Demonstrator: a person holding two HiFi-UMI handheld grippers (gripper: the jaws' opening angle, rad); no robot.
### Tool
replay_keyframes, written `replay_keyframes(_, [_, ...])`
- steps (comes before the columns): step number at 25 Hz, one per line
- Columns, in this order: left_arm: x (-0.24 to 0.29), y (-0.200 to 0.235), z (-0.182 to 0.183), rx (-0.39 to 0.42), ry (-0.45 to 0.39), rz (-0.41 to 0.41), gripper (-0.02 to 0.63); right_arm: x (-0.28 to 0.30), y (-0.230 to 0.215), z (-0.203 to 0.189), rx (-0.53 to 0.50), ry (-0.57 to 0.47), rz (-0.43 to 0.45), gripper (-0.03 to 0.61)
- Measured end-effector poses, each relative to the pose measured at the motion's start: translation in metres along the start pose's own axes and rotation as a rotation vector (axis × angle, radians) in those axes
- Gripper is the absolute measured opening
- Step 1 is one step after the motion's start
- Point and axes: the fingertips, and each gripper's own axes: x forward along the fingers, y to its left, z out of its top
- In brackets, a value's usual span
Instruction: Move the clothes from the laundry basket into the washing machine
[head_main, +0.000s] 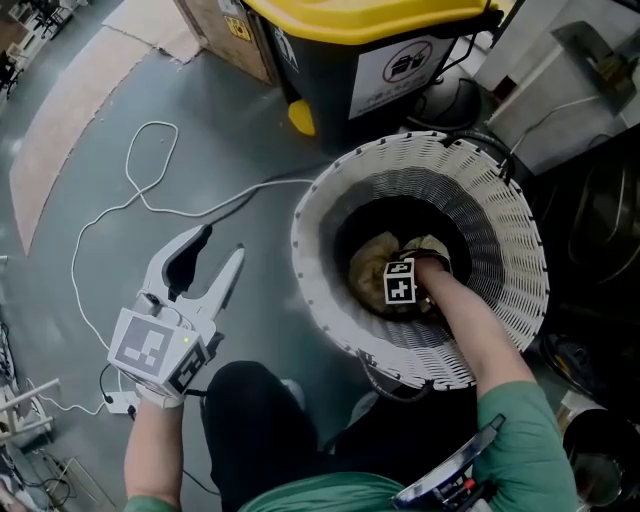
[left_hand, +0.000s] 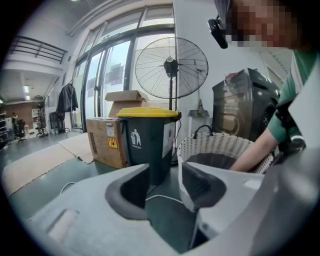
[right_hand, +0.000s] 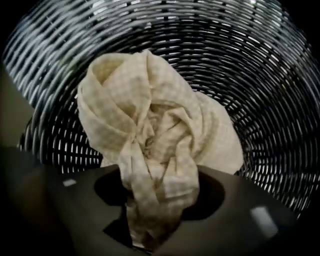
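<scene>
A cream checked cloth (right_hand: 155, 120) lies bunched at the bottom of the white woven laundry basket (head_main: 320, 200). My right gripper (right_hand: 157, 200) points straight down into the basket, and a fold of the cloth is pinched between its jaws. In the head view only its marker cube and the arm show over the cloth (head_main: 375, 262). My left gripper (head_main: 220, 245) hovers over the grey floor left of the basket, jaws open with nothing between them. From the left gripper (left_hand: 165, 187) the basket (left_hand: 215, 145) stands just ahead on the right, with the dark washing machine (left_hand: 245, 100) behind it.
A dark bin with a yellow lid (head_main: 370, 50) stands beyond the basket, a cardboard box (head_main: 225, 30) to its left. A white cable (head_main: 150, 190) loops across the floor. A standing fan (left_hand: 171, 67) is behind the bin. The person's knee (head_main: 250, 410) is near the basket.
</scene>
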Motion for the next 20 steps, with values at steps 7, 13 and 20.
replay_keyframes(7, [0.0,-0.005,0.004,0.006,-0.008,-0.018,0.193,-0.005,0.011,-0.005,0.035,0.027,0.053,0.167])
replay_keyframes(13, [-0.005,-0.001,0.013,0.001,-0.029,-0.021,0.189,-0.03,0.008,-0.005,0.095,0.021,0.064,0.156])
replay_keyframes(20, [-0.01,-0.006,0.036,0.005,-0.071,-0.048,0.184,-0.078,0.005,0.0,0.205,-0.074,0.011,0.156])
